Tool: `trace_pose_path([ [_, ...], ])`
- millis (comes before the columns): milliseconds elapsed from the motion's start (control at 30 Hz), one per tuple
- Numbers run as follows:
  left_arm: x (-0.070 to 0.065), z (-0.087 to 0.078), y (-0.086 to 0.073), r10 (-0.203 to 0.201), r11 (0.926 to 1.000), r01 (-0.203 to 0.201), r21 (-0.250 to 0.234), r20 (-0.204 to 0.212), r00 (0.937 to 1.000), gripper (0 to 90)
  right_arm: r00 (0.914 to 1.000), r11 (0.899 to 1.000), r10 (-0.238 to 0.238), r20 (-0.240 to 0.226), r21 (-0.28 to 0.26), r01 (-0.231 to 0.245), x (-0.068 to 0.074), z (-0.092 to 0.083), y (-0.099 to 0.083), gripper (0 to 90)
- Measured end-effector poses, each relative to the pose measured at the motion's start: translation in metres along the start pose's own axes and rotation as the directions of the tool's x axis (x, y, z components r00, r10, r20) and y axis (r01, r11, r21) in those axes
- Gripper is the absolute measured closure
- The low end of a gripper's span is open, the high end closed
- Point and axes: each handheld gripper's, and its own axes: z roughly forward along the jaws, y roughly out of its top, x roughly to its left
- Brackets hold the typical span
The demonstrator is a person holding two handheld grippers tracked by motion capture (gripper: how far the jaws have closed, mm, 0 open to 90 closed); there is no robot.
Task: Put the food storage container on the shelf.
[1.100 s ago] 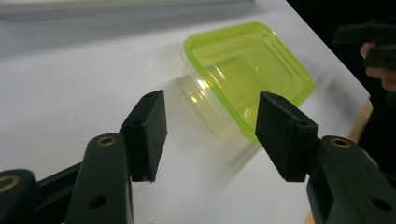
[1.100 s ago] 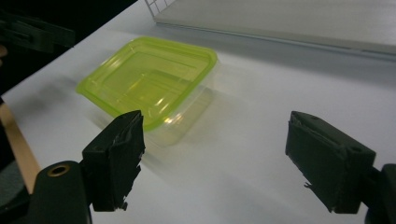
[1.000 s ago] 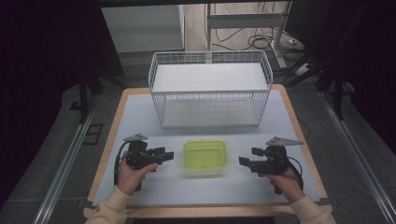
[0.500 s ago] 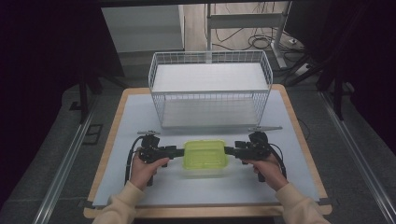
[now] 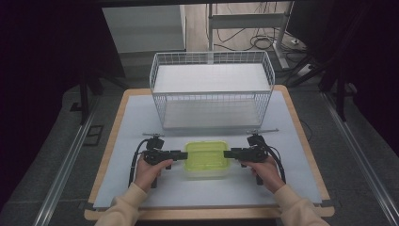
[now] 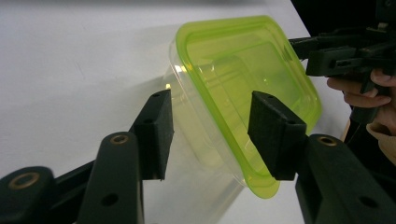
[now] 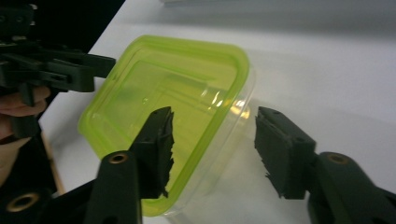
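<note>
Container: a clear plastic box with a lime-green lid (image 5: pixel 206 159) lies flat on the white surface (image 5: pixel 141 117), in front of the white wire basket (image 5: pixel 211 89); same spot as in both earlier frames.
Left gripper (image 5: pixel 181 154): a second ago it was well off to the box's left; now its tips sit at the box's left end. In the left gripper view the jaws straddle that end of the box (image 6: pixel 243 93), one beside the clear wall, one over the lid.
Left gripper state: half wide, jaws just been closing, box between them, gaps visible at both pads, no grip.
Right gripper (image 5: pixel 228 153): likewise come in from the right, now at the box's right end.
Right gripper state: half wide, jaws just been closing, straddling the lid's corner (image 7: pixel 187 107), pads not pressing.
Hands: both have come inward and nearer the basket than a second ago.
</note>
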Motion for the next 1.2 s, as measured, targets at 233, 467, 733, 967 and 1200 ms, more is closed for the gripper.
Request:
trace_pose_path([
  [233, -0.002, 0.008, -0.002, 0.017, 0.999, -0.017, 0.042, -0.002, 0.9998, 62.7, 0.9983, 0.999, 0.039, -0.043, 0.029, -0.037, -0.003, 0.005, -0.001, 57.5],
  [467, -0.002, 0.009, -0.003, 0.005, 0.9992, -0.006, 0.039, 0.025, 0.9997, 69.2, 0.9939, 0.995, 0.094, -0.058, 0.038, -0.092, -0.007, 0.007, -0.003, 70.3],
  [733, -0.009, 0.002, -0.006, 0.012, 0.9999, -0.013, 0.01, 0.052, 0.9986, 74.7, 0.9847, 0.988, 0.153, -0.083, 0.026, -0.152, -0.006, 0.0, -0.003, 76.7],
  [967, -0.013, -0.005, -0.007, 0.034, 0.9993, -0.033, -0.017, 0.04, 0.9986, 80.7, 0.9868, 0.991, 0.135, -0.09, 0.007, -0.135, 0.001, -0.005, -0.004, 79.8],
  [1200, -0.017, -0.012, -0.007, 0.05, 0.9984, -0.048, -0.031, 0.05, 0.9975, 80.8, 0.9885, 0.994, 0.112, -0.102, -0.006, -0.113, 0.005, -0.008, -0.003, 79.9],
])
